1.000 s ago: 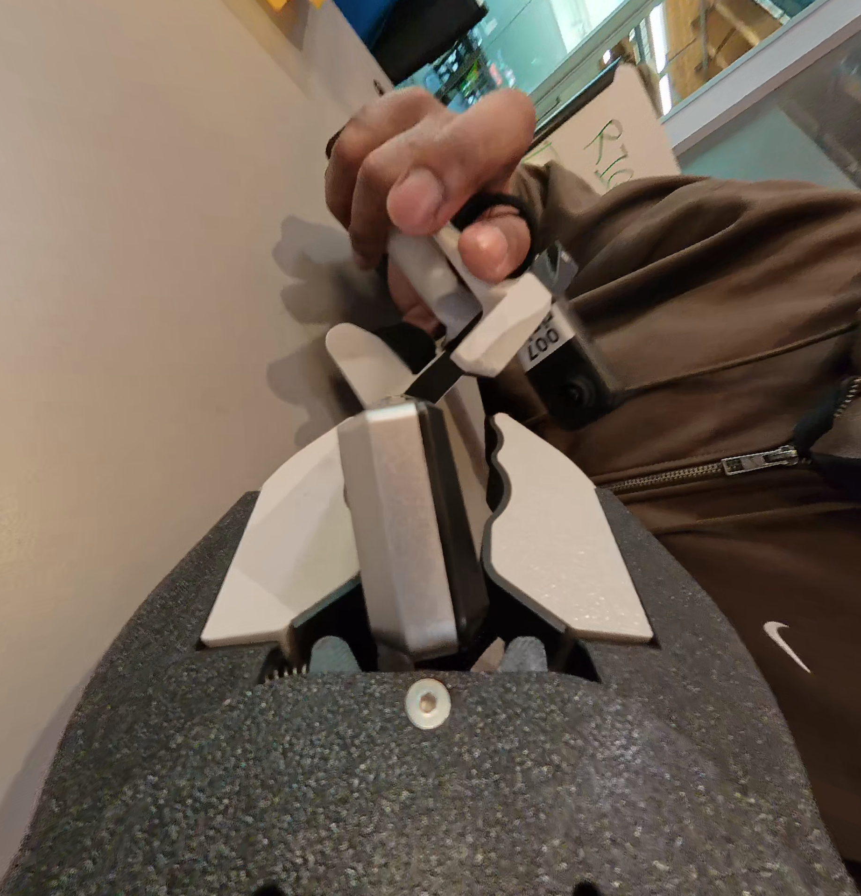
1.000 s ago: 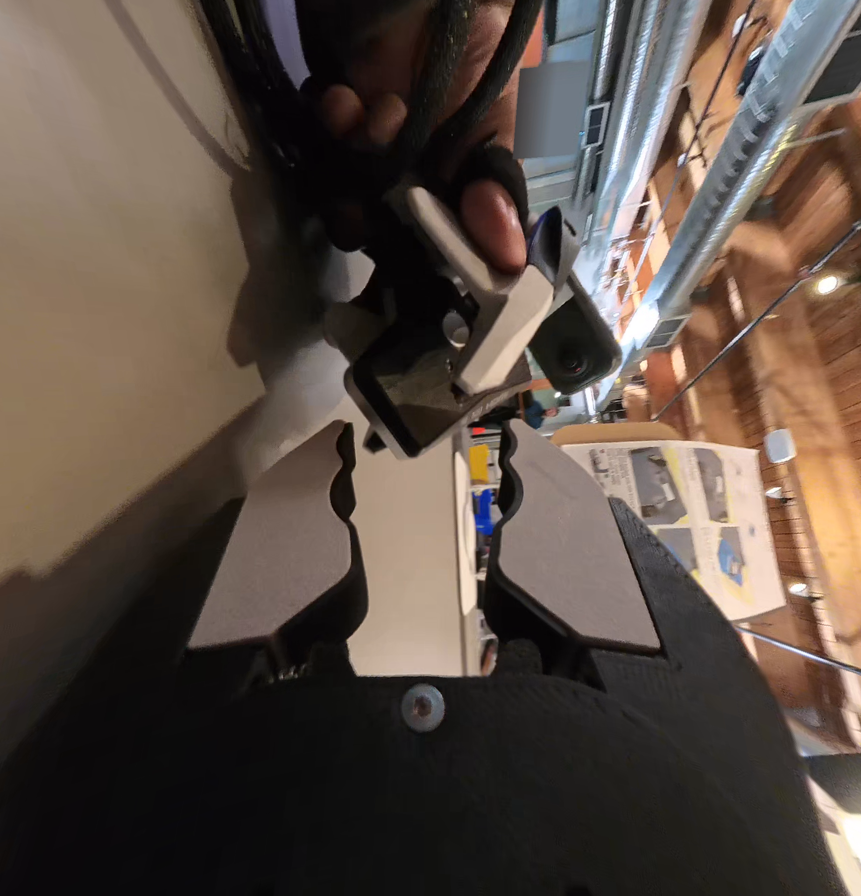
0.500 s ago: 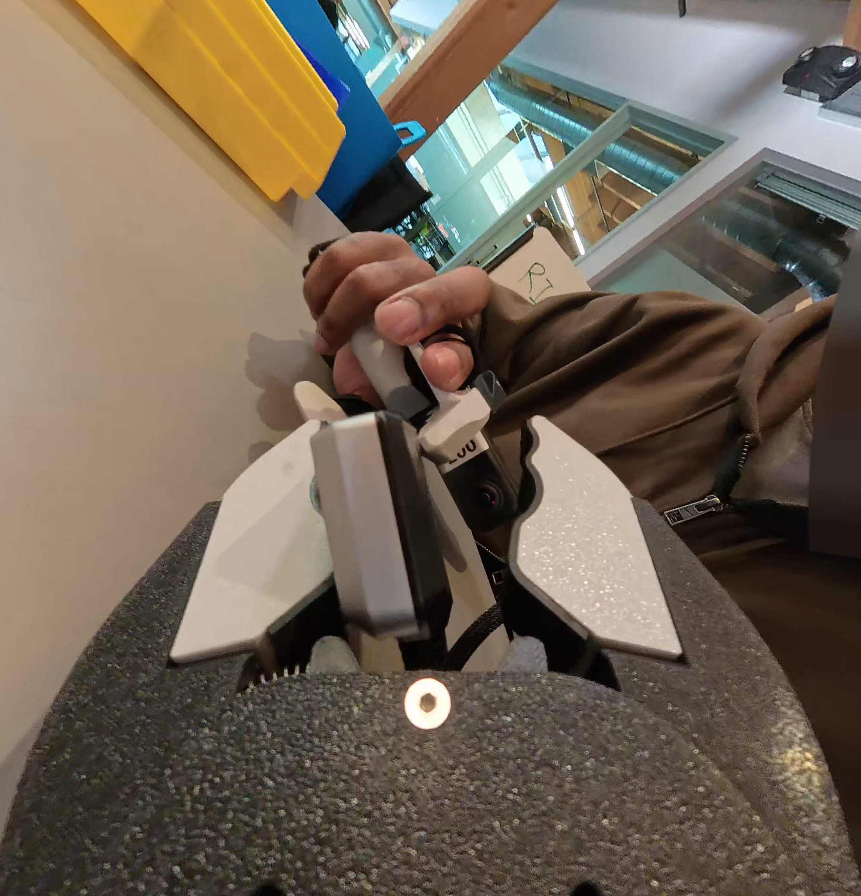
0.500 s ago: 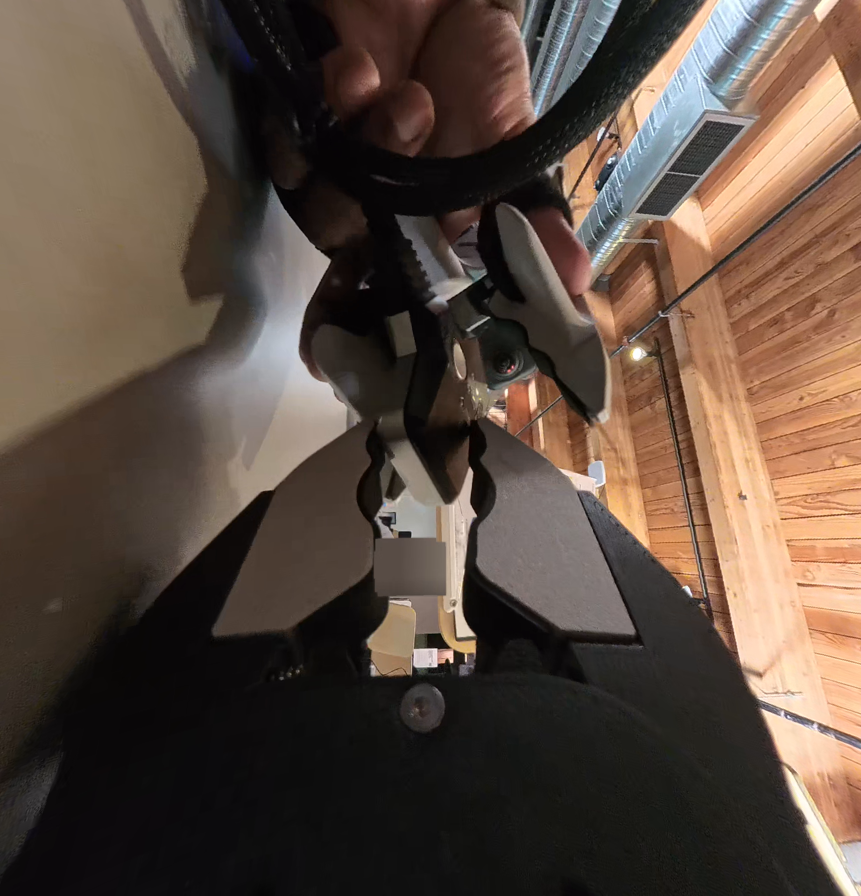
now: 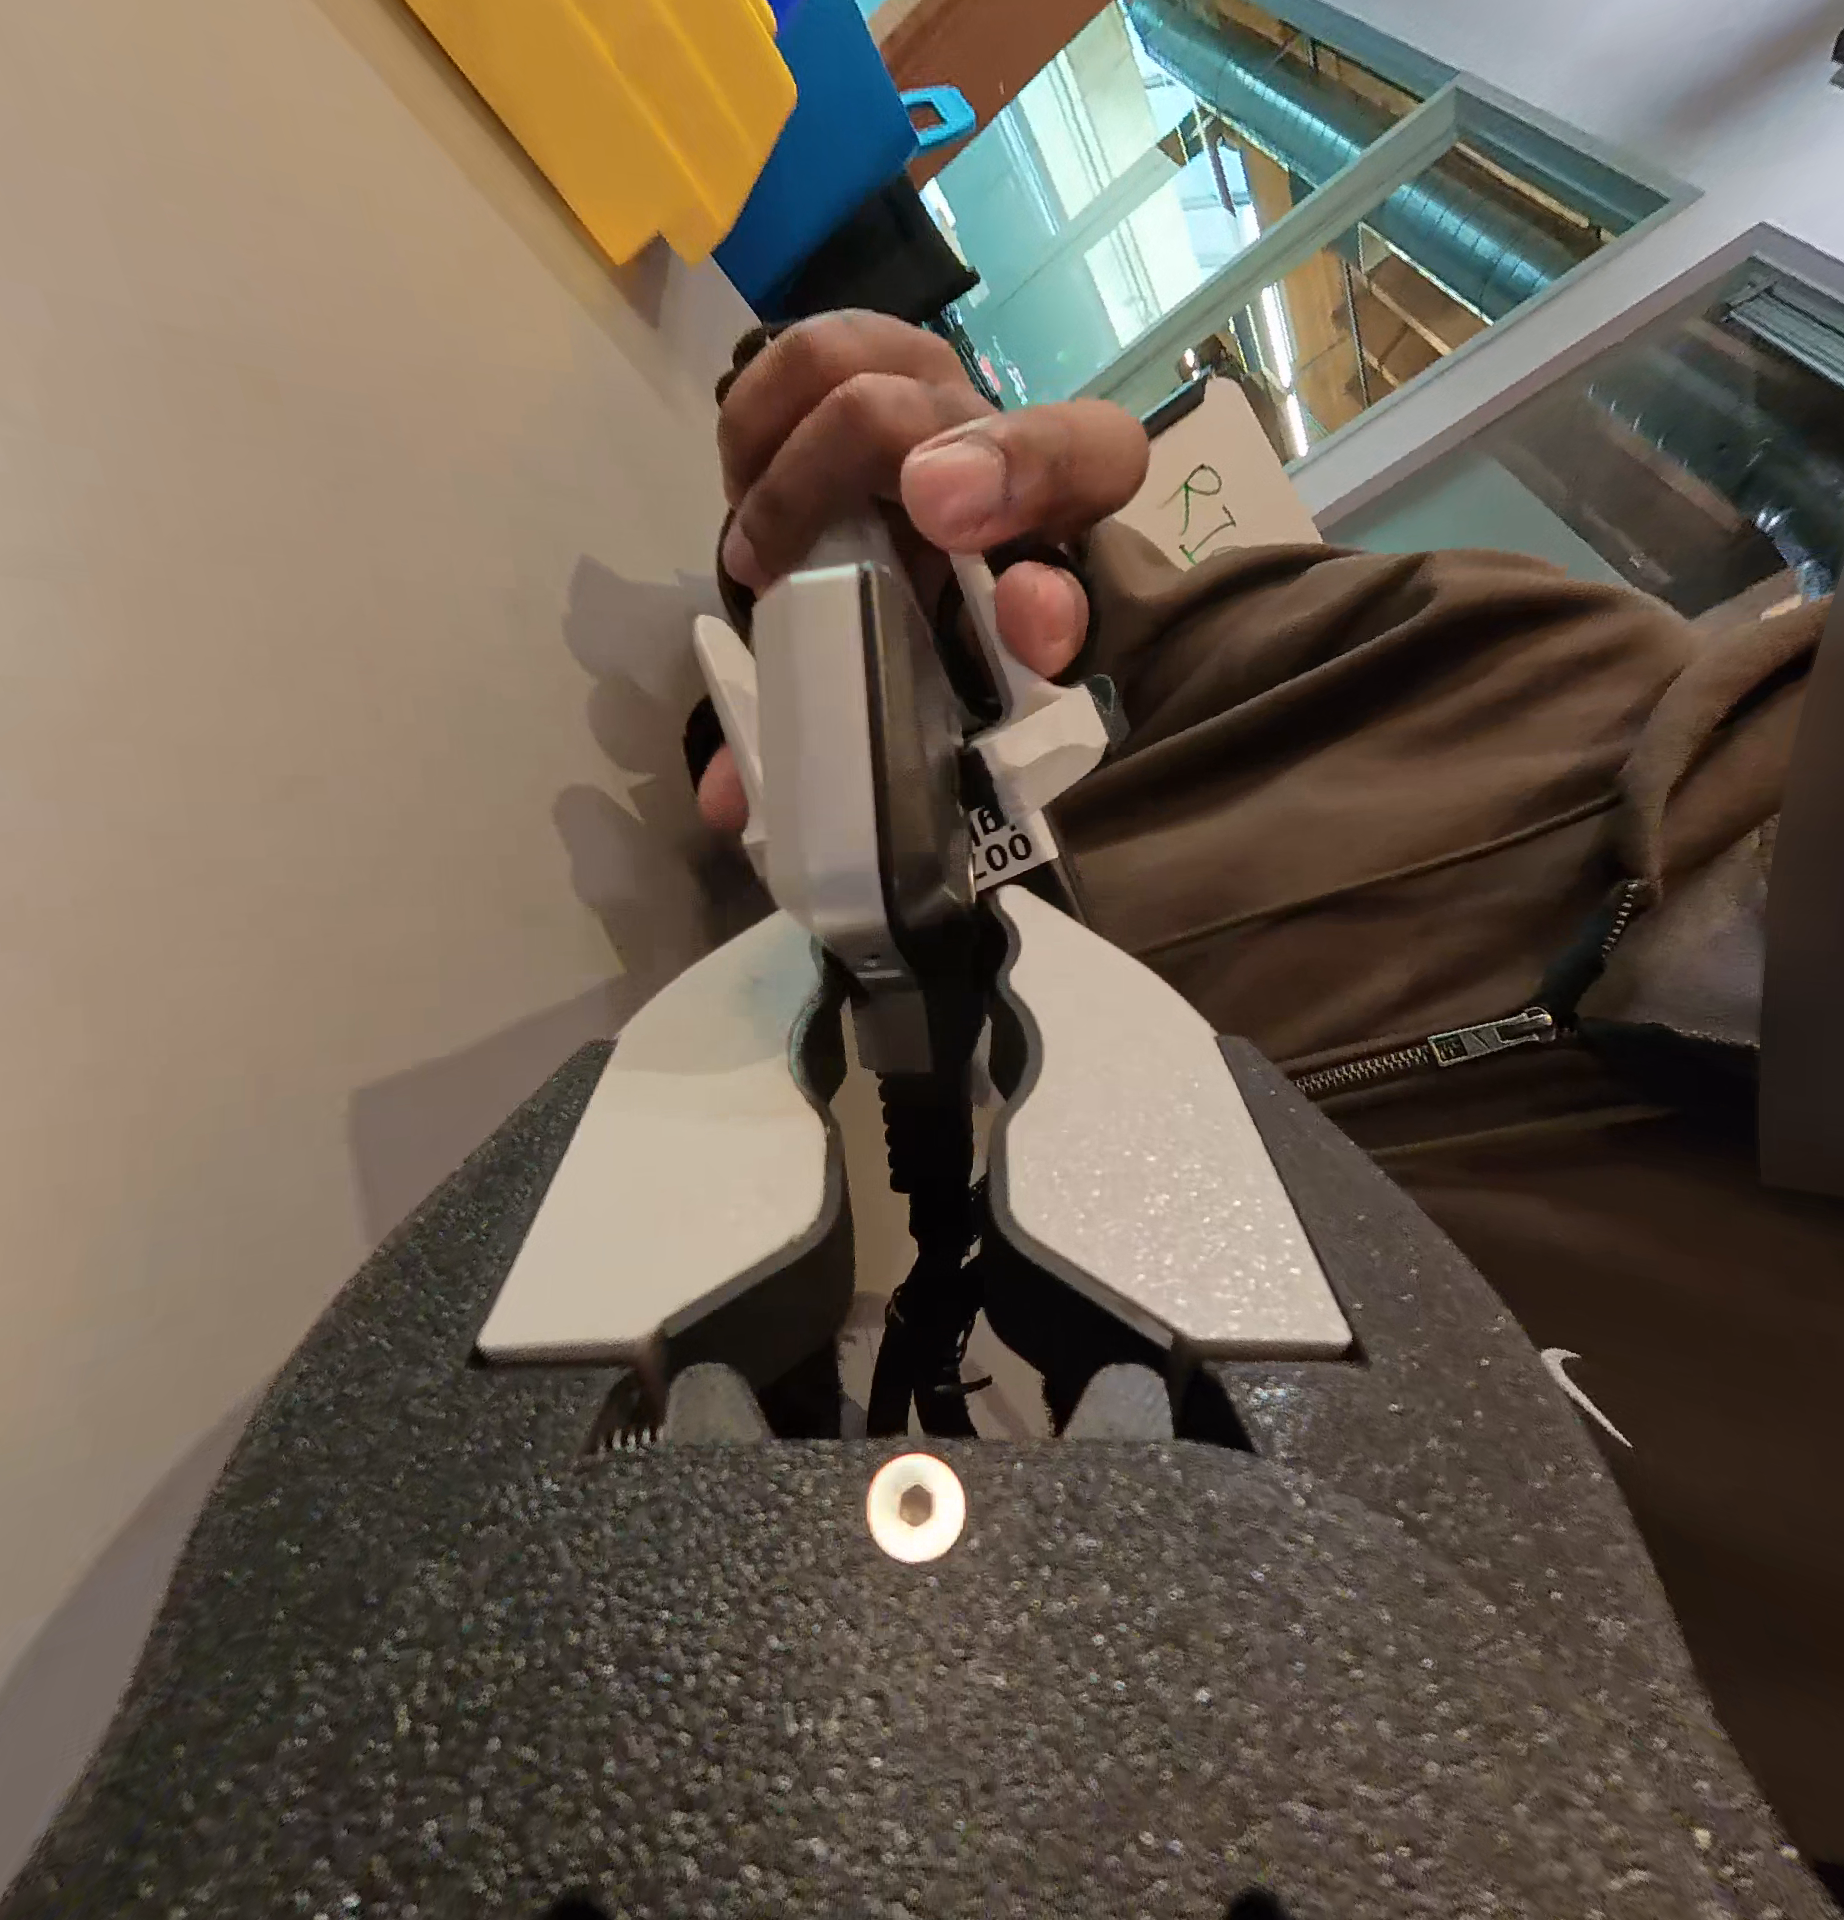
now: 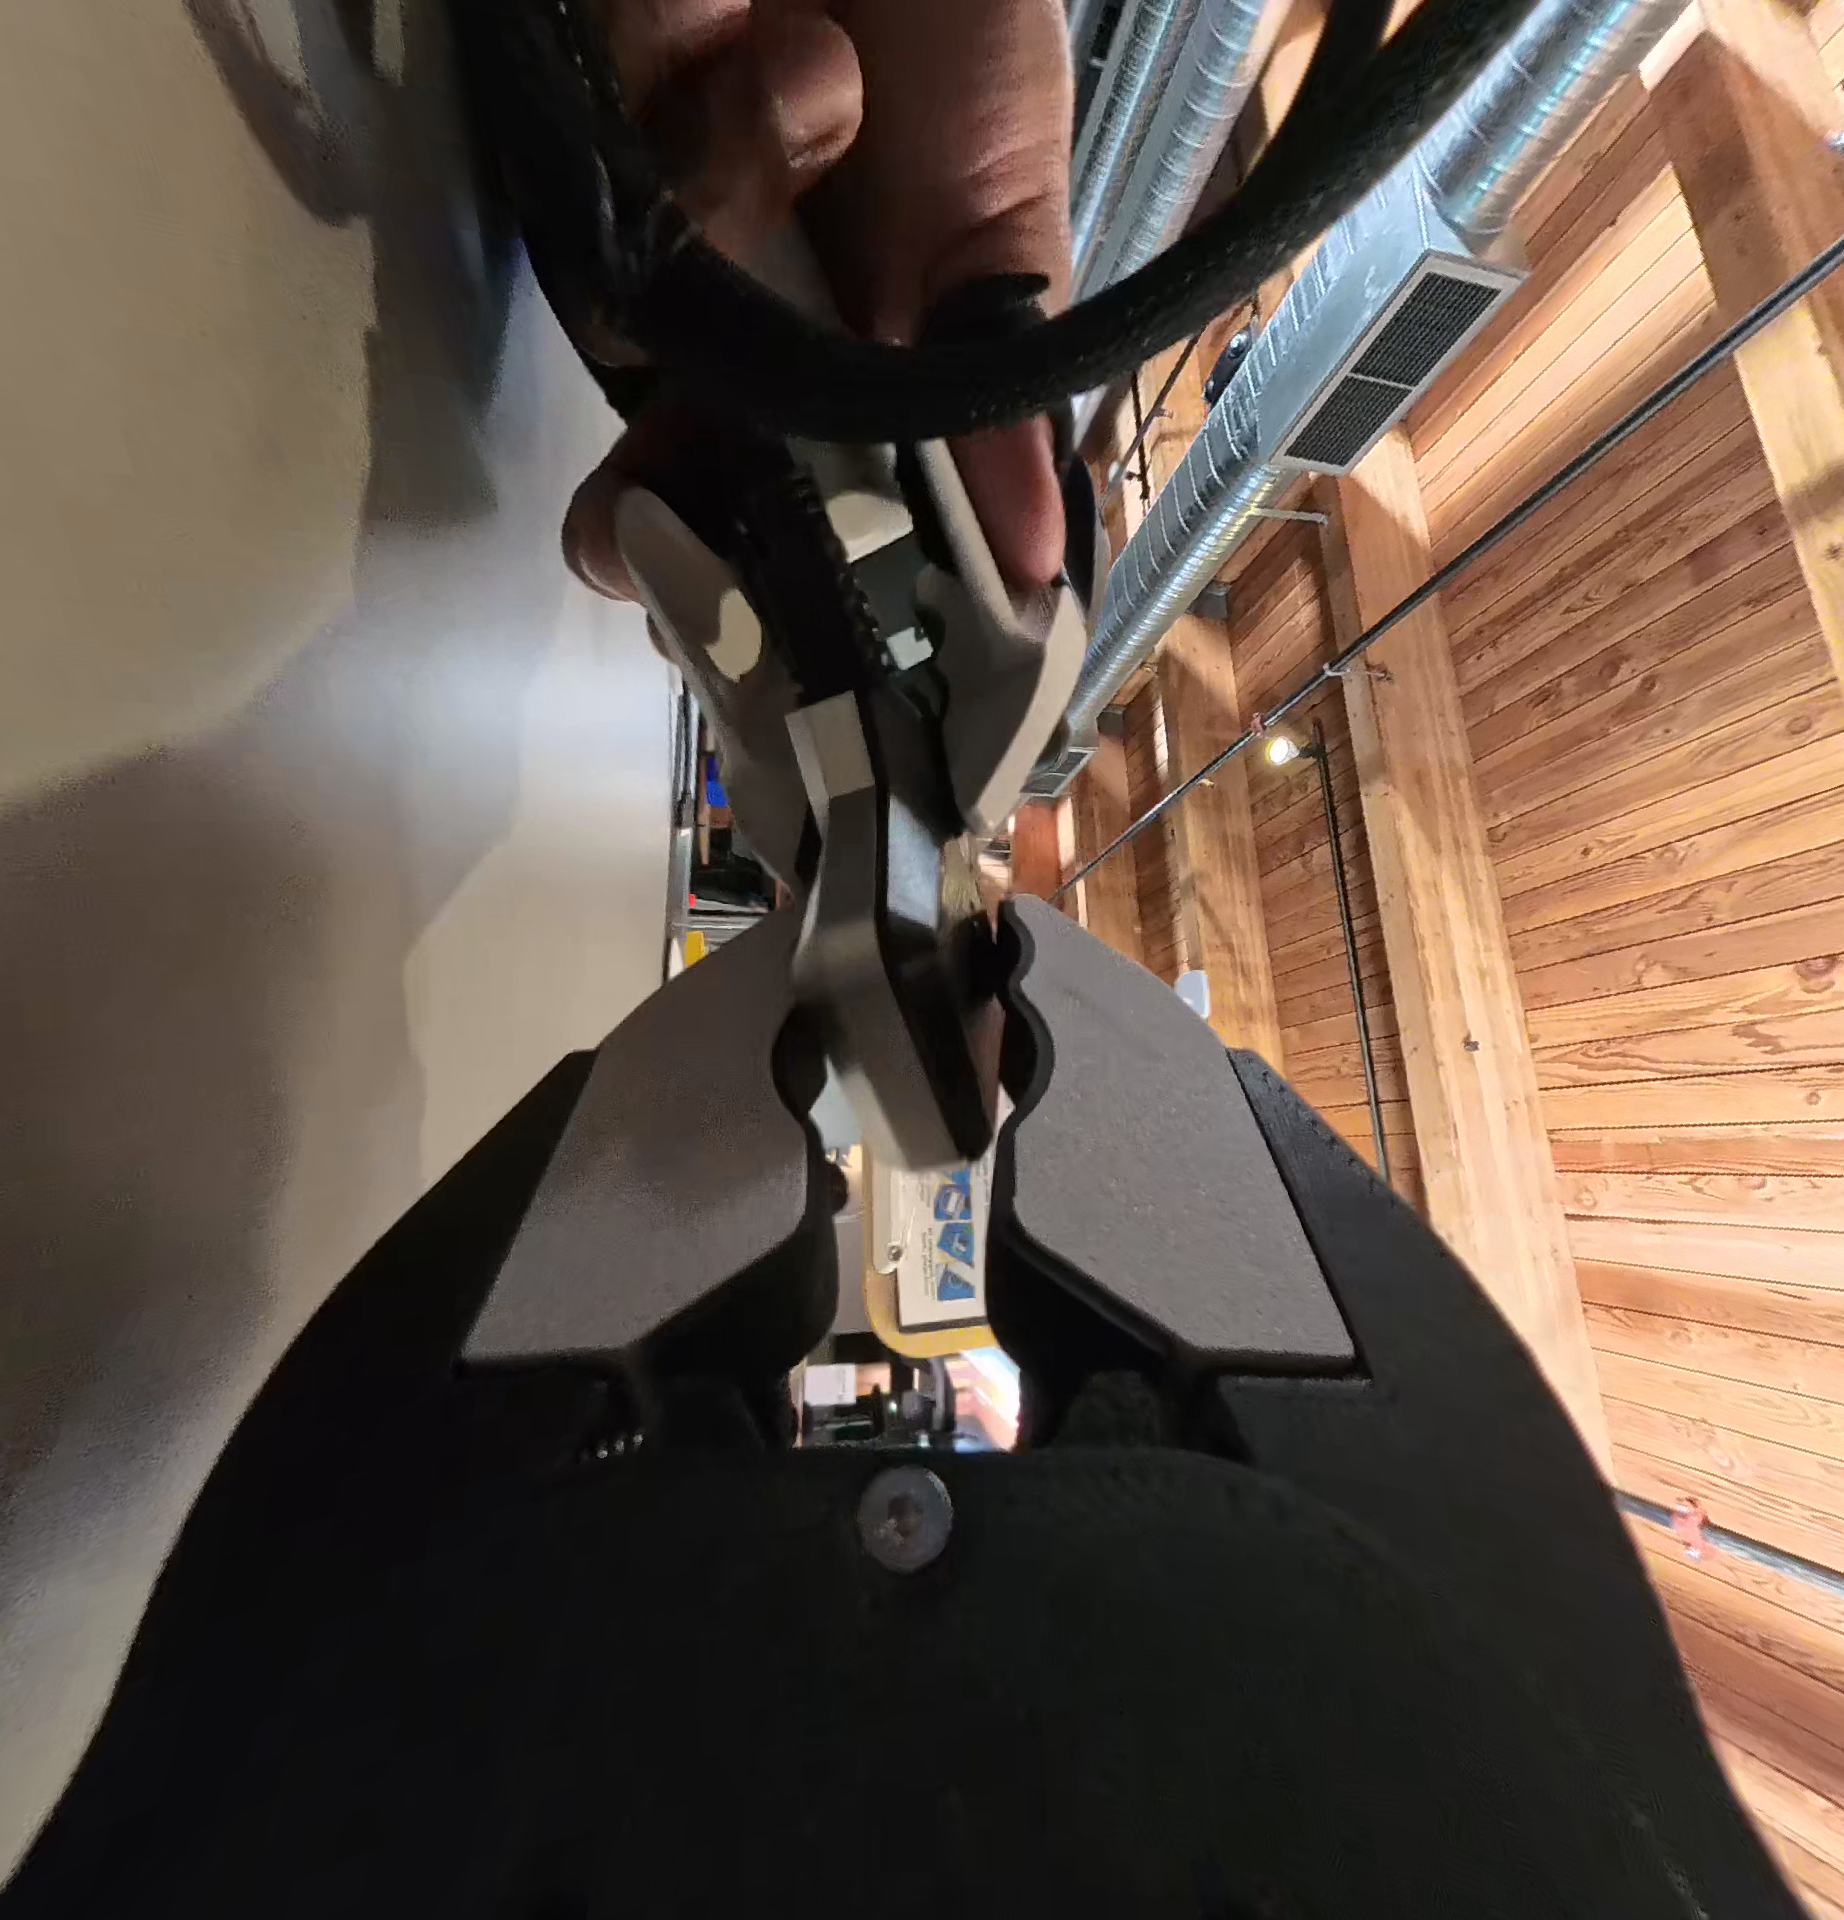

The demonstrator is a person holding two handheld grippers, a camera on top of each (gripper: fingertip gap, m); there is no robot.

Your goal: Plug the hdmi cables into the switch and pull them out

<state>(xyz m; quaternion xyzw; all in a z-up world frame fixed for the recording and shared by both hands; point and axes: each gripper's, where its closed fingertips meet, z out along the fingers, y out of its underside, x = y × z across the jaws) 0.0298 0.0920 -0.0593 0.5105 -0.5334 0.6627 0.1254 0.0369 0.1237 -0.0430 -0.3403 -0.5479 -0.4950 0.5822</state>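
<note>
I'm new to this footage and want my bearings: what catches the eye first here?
The flat silver-and-black slab-shaped device stands out, held in mid-air between two facing grippers, with the right gripper closed on one end. At the other end, its grey plug and black braided cable sit between the left gripper's fingertips. A person's hand and brown jacket are behind.
</note>
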